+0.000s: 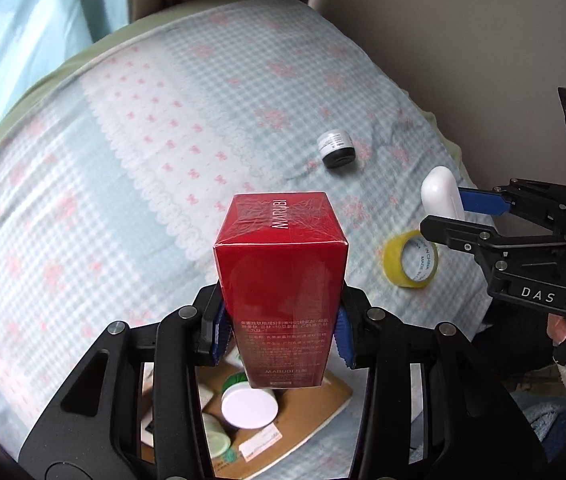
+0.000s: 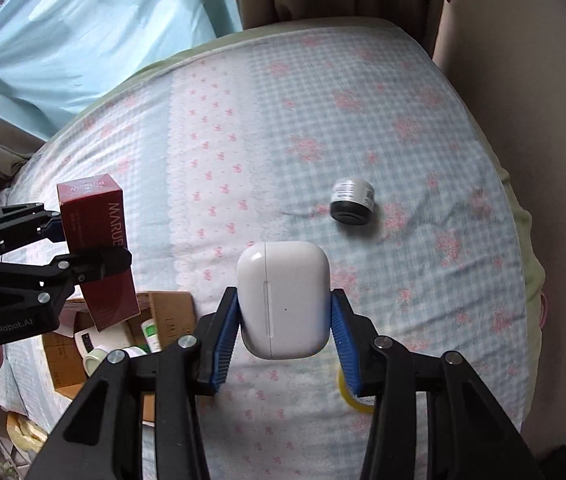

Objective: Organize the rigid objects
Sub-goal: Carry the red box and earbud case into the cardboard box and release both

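My left gripper [image 1: 281, 326] is shut on a tall red Marubi box [image 1: 281, 276], held upright above an open cardboard box [image 1: 303, 412] with jars and tubes inside. In the right wrist view the red box [image 2: 95, 236] hangs over the cardboard box [image 2: 163, 312] at the left. My right gripper [image 2: 285, 332] is shut on a white earbud case [image 2: 285, 300], held above the bed; it also shows in the left wrist view [image 1: 441, 194]. A small black and white jar [image 2: 353, 202] lies on the bedspread. A yellow tape roll [image 1: 411, 260] lies near the right gripper.
The bed has a pale blue checked spread with pink flowers [image 2: 363, 100]. A beige wall [image 2: 543, 100] runs along its right side, a light blue curtain [image 2: 83, 32] hangs behind. The bed edge drops off at the left beside the cardboard box.
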A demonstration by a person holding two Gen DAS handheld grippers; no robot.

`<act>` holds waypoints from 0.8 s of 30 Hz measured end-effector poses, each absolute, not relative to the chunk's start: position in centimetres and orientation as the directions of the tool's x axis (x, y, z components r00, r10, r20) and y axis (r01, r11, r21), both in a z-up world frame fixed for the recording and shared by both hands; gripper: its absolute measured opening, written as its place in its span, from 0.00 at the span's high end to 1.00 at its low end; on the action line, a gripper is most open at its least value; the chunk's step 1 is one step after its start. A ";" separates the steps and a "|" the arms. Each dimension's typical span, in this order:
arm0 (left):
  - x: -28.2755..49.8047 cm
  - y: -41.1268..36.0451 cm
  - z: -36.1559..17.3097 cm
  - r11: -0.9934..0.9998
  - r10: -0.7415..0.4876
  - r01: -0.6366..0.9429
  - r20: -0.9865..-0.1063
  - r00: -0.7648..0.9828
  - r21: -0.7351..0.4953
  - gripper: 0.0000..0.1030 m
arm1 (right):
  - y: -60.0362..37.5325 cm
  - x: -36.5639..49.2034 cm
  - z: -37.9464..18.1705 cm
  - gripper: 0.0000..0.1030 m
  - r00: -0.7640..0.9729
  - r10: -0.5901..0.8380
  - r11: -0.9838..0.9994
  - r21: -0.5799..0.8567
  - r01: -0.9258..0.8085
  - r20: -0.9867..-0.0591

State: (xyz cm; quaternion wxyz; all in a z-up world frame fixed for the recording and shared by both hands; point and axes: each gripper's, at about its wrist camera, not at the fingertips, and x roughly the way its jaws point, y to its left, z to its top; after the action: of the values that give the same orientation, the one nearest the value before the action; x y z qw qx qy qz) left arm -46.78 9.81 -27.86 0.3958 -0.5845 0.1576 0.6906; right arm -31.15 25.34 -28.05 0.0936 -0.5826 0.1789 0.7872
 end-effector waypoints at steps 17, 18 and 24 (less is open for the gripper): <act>-41.6 -14.4 -30.5 -0.874 0.290 -0.428 -0.953 -0.082 -0.229 0.63 | 9.0 -34.3 -26.7 0.60 -0.286 -0.230 -0.959 0.267 -0.098 -0.930; -41.4 -15.3 -31.1 -0.881 0.287 -0.413 -0.954 -0.081 -0.230 0.63 | 8.2 -34.4 -27.0 0.60 -0.279 -0.234 -0.960 0.267 -0.088 -0.931; -40.2 -18.1 -34.8 -0.892 0.290 -0.380 -0.955 -0.065 -0.245 0.63 | 4.7 -34.8 -29.8 0.60 -0.232 -0.232 -0.967 0.250 -0.053 -0.945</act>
State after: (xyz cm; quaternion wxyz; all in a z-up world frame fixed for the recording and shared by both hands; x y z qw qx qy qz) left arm -40.19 -18.12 -34.79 0.2299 -0.6440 0.0349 0.7289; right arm -34.81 4.69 -29.83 -0.0576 -0.6169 0.1155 0.7764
